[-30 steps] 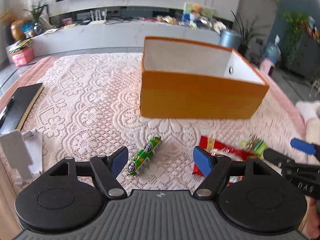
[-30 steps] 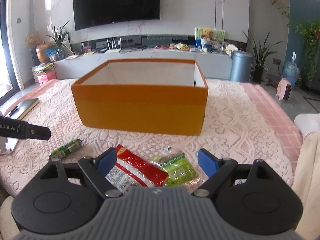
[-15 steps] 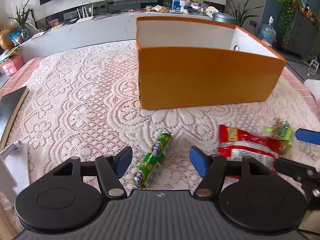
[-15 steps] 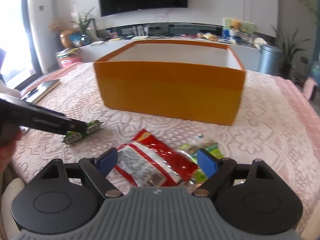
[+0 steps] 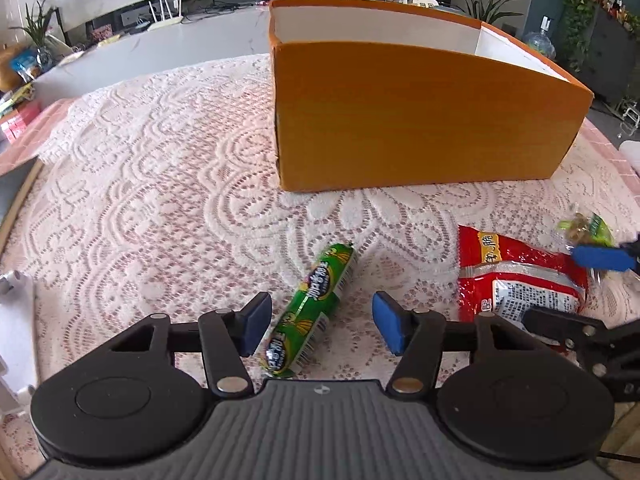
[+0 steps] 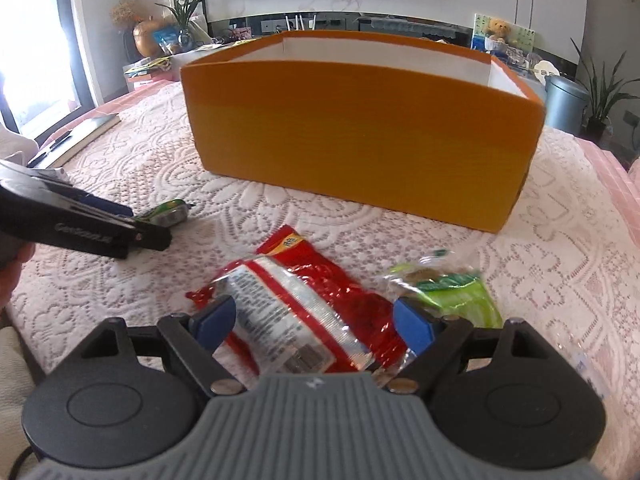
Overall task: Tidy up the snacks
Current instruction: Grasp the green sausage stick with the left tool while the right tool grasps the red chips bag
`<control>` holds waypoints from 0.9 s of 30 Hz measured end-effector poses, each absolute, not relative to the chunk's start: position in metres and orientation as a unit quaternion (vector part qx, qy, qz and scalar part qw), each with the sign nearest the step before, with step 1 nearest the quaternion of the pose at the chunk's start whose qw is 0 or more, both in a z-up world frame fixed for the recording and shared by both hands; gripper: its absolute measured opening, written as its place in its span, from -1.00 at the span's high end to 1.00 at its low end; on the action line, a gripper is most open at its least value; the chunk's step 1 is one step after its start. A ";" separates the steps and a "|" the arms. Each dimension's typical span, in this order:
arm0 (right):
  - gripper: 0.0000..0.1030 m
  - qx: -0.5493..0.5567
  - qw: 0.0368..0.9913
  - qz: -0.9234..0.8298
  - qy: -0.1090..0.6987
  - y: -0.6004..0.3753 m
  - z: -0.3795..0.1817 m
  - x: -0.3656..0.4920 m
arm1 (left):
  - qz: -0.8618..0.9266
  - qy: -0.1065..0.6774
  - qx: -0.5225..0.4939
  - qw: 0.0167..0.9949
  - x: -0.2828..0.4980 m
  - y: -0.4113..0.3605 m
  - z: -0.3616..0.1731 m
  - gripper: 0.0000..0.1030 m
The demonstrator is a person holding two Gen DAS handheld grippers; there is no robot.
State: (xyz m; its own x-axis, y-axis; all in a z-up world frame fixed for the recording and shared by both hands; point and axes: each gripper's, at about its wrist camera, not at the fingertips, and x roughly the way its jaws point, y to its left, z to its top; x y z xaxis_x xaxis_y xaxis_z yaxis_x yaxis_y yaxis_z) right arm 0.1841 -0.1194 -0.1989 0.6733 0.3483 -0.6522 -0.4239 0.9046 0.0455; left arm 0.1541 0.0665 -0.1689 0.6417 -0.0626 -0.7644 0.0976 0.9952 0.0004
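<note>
item: snack tidy-up, progress record.

container: orange box (image 5: 420,120), open-topped, white inside, standing on the lace-covered worktop (image 5: 140,200). only the upper inner walls show; whether its floor holds anything cannot be told from either view.

snacks outside the box, all lying on the lace in front of it:
- green sausage stick (image 5: 310,306), lying at a slant, near end between the jaws of the left hand-held gripper (image 5: 320,330). the jaws have just been closing around it but stand clear on both sides; pads not yet pressing, nothing held.
- red snack bag (image 6: 304,300), flat and crinkled, between the jaws of the right hand-held gripper (image 6: 314,322). jaws wide apart; the left pad looks to be at the bag's edge, the right one beside its far edge; no grip taken.
- green clear packet (image 6: 448,286), just beside the red bag on its right, partly behind the right pad, untouched.

judged status: early stage. three snacks counted on the worktop, none seen in the box. both pickups set up, neither completed.

remaining: close on the stick and the bag, lift over the box wall, release inside; then fetch the green packet.
</note>
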 end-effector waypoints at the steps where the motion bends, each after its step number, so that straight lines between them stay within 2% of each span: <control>1: -0.67 -0.056 0.914 0.216 0.340 -0.119 -0.199 0.187 | -0.045 0.422 0.022 0.905 0.154 0.066 -0.170 -0.34; 5: -0.84 -0.073 0.909 0.240 0.333 -0.112 -0.205 0.194 | -0.043 0.420 0.034 0.906 0.153 0.063 -0.173 -0.34; 10: -0.87 -0.113 0.912 0.233 0.319 -0.102 -0.213 0.192 | -0.046 0.418 0.035 0.906 0.153 0.064 -0.174 -0.21; 15: -0.65 -0.109 0.909 0.240 0.322 -0.101 -0.212 0.189 | -0.042 0.418 0.033 0.907 0.153 0.065 -0.174 -0.07; 19: -0.57 -0.101 0.907 0.244 0.329 -0.103 -0.212 0.188 | -0.038 0.418 0.025 0.907 0.152 0.066 -0.173 0.04; 21: -0.50 -0.094 0.906 0.243 0.333 -0.102 -0.212 0.188 | -0.037 0.416 0.023 0.908 0.151 0.065 -0.172 0.25; 22: -0.49 -0.089 0.906 0.242 0.335 -0.102 -0.211 0.187 | -0.035 0.416 0.024 0.908 0.151 0.065 -0.172 0.34; 27: -0.46 -0.089 0.909 0.234 0.333 -0.099 -0.210 0.180 | -0.034 0.416 0.005 0.909 0.149 0.068 -0.169 0.42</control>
State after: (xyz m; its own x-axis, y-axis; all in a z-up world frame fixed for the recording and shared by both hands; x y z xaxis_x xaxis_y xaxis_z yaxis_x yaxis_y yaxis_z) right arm 0.1800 -0.0990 -0.2098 0.6686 0.3650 -0.6479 -0.4841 0.8750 -0.0067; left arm 0.1490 0.0677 -0.1694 0.6516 -0.0577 -0.7564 0.0658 0.9976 -0.0195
